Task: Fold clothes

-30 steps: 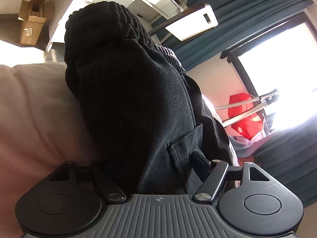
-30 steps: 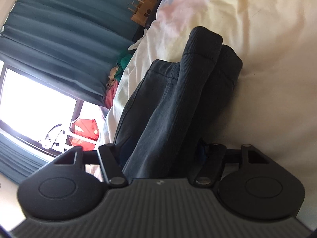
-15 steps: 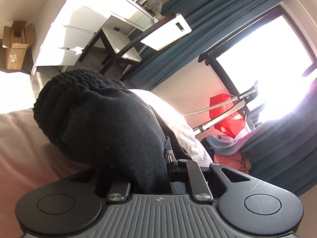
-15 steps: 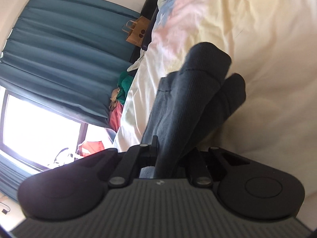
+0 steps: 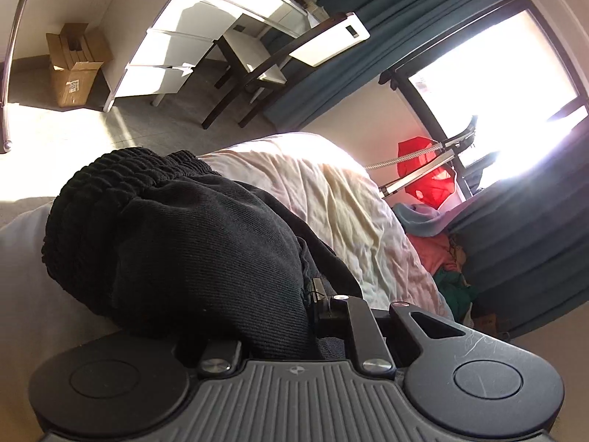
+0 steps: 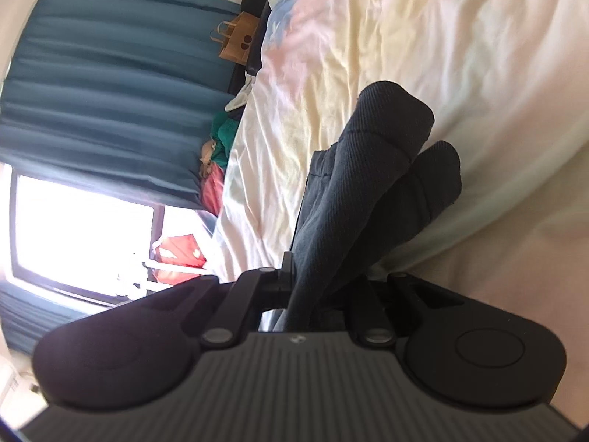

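- We are now clenching both the left gripper and right gripper on the dark trousers, which were loose between open jaws a second ago
- We are lifting them off the bed, starting the fold

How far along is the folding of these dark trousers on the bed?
Done: the dark trousers are already doubled lengthwise. In hand: the left gripper pinches the ribbed waistband end, the right gripper the leg end, both lifted off the bedsheet. Left: bringing the ends together and laying the fold flat.
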Action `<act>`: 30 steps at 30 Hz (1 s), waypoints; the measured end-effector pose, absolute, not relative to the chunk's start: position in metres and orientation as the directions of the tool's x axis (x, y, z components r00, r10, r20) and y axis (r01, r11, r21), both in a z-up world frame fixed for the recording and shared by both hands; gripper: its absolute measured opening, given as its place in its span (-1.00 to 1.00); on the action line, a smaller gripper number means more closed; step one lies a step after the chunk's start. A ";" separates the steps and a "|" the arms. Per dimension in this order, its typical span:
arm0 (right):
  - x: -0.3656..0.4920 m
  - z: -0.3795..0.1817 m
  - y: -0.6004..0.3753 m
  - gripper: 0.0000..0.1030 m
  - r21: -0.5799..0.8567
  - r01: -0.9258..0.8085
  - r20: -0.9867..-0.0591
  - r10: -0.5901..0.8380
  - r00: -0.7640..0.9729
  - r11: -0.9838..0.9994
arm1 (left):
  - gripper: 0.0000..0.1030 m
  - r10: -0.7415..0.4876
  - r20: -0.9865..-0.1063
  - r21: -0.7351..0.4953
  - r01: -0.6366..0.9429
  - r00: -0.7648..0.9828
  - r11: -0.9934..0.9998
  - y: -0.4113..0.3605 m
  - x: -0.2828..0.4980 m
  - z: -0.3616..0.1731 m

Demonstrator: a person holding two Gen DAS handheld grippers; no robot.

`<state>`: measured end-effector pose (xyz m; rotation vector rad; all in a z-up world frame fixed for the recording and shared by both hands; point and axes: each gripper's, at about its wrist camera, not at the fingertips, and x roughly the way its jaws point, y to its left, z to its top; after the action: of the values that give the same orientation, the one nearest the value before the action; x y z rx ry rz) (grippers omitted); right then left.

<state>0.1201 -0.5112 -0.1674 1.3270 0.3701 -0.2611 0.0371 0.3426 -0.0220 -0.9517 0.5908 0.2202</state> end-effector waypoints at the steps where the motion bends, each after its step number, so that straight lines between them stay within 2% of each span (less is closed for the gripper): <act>1: 0.115 -0.168 -0.511 -0.79 0.880 0.414 -0.431 0.029 0.902 0.233 | -0.71 -0.081 -0.569 -0.701 -0.431 0.818 0.569 0.346 0.024 -0.027; 5: 0.098 -0.191 -0.514 -0.76 0.853 0.493 -0.511 0.075 0.856 0.171 | -0.68 -0.083 -0.576 -0.677 -0.418 0.813 0.605 0.346 0.002 -0.044; 8: 0.095 -0.206 -0.515 -0.67 0.858 0.502 -0.511 0.084 0.855 0.111 | -0.62 -0.077 -0.595 -0.636 -0.410 0.800 0.653 0.337 0.004 -0.048; 10: 0.088 -0.207 -0.514 -0.54 0.852 0.515 -0.521 0.069 0.851 0.089 | -0.55 -0.096 -0.615 -0.618 -0.403 0.782 0.675 0.332 0.006 -0.047; 12: 0.080 -0.203 -0.512 -0.50 0.856 0.513 -0.516 0.052 0.855 0.069 | -0.35 -0.112 -0.649 -0.564 -0.377 0.752 0.735 0.324 0.006 -0.041; 14: 0.072 -0.197 -0.512 -0.40 0.846 0.530 -0.532 0.027 0.847 0.058 | 0.07 -0.109 -0.693 -0.467 -0.329 0.712 0.821 0.312 0.002 -0.032; 15: 0.067 -0.194 -0.513 -0.38 0.844 0.534 -0.535 0.011 0.845 0.056 | 0.11 -0.096 -0.717 -0.401 -0.295 0.691 0.868 0.303 -0.001 -0.027; 18: 0.051 -0.182 -0.516 -0.34 0.841 0.538 -0.536 -0.044 0.843 0.056 | 0.18 -0.029 -0.753 -0.175 -0.156 0.658 0.972 0.267 -0.016 -0.012; 21: 0.035 -0.170 -0.515 -0.01 0.835 0.546 -0.535 -0.135 0.834 0.066 | 0.25 0.008 -0.738 -0.011 -0.024 0.675 1.000 0.228 -0.031 -0.005; 22: 0.031 -0.165 -0.515 0.07 0.833 0.549 -0.532 -0.170 0.829 0.071 | 0.25 0.002 -0.728 0.019 0.017 0.686 1.000 0.214 -0.033 -0.003; 24: 0.027 -0.158 -0.515 0.10 0.835 0.541 -0.512 -0.220 0.830 0.101 | 0.25 -0.011 -0.707 0.081 0.097 0.707 0.992 0.186 -0.036 -0.001; 26: 0.025 -0.156 -0.516 0.10 0.847 0.516 -0.488 -0.202 0.849 0.128 | 0.25 -0.031 -0.682 0.138 0.170 0.730 0.976 0.157 -0.037 0.002; 30: 0.034 -0.165 -0.516 0.10 0.870 0.480 -0.473 -0.088 0.877 0.111 | 0.24 -0.198 -0.658 0.086 0.333 0.727 0.939 0.099 -0.021 -0.003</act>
<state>0.0344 -0.5157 -0.1646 1.4042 0.3389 -0.4284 -0.0210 0.0988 -0.0034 0.2040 0.6986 -0.2947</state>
